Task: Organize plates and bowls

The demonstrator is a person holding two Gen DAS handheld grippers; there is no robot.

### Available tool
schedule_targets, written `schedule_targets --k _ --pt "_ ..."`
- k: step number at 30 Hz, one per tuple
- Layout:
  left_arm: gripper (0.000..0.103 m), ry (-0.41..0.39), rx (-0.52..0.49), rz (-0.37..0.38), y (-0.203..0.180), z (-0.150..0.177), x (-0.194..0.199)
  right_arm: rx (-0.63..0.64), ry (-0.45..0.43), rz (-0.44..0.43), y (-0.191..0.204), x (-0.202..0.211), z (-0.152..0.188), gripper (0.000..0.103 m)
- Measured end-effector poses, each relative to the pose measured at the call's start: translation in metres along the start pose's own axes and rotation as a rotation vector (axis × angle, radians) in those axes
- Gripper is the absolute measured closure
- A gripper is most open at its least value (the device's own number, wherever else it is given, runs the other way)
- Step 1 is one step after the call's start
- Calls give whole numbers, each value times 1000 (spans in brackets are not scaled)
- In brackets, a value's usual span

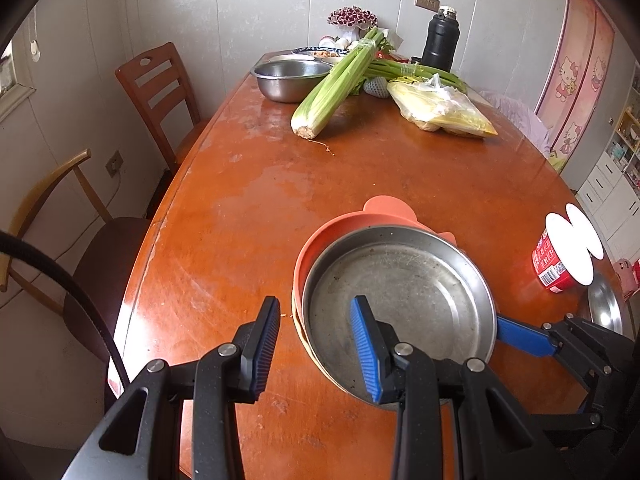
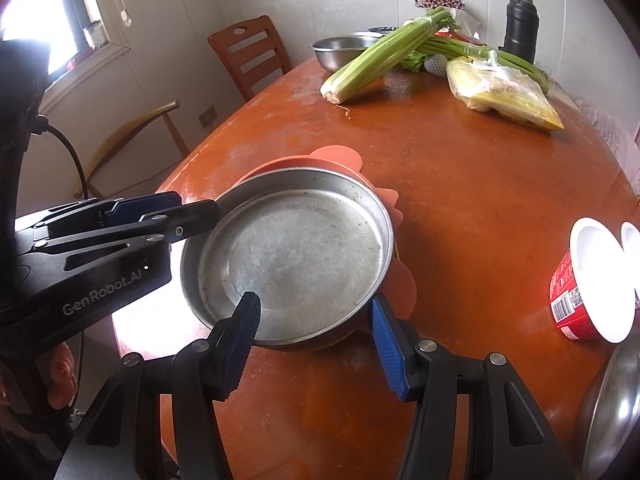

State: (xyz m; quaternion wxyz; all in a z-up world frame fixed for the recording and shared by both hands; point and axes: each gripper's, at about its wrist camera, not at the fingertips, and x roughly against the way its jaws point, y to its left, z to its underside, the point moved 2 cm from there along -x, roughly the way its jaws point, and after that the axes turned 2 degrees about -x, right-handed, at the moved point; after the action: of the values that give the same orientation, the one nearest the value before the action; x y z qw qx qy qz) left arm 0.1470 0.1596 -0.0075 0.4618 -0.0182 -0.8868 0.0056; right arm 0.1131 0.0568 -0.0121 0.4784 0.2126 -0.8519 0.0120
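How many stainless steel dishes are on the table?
3: a shallow steel pan stacked on orange plates nearby, a steel bowl by the celery at the far end, a steel plate at right, partly cropped.

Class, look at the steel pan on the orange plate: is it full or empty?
Empty. The steel pan shows only its bare, scuffed metal bottom in both views, as it rests on the orange plate.

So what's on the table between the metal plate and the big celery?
Nothing: bare table between metal plate and celery, in both wrist views.

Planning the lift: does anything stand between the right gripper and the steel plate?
Nothing visible does. The right gripper straddles the near rim of the steel plate, one finger inside, one outside beside the orange dish underneath.
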Motion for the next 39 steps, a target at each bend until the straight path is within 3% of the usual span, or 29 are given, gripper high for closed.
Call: schedule_targets --k 9,15,27,30,32,39 --pt "66 0 2 -4 1 0 5 39 -9 52 2 -6 -7 45" --pt "66 -13 4 -3 2 -1 11 71 -73 90 2 2 -12 44" --pt "64 -27 13 -1 3 -1 21 15 -135 51 -19 30 -16 37" --pt "56 -29 27 -4 6 0 24 2 -142 43 -26 34 -15 36" --pt "49 -25 42 -1 11 2 23 -6 -136 40 -31 35 -15 35" --pt "46 40 124 65 23 11 3 -77 -38 2 -47 7 -12 34"
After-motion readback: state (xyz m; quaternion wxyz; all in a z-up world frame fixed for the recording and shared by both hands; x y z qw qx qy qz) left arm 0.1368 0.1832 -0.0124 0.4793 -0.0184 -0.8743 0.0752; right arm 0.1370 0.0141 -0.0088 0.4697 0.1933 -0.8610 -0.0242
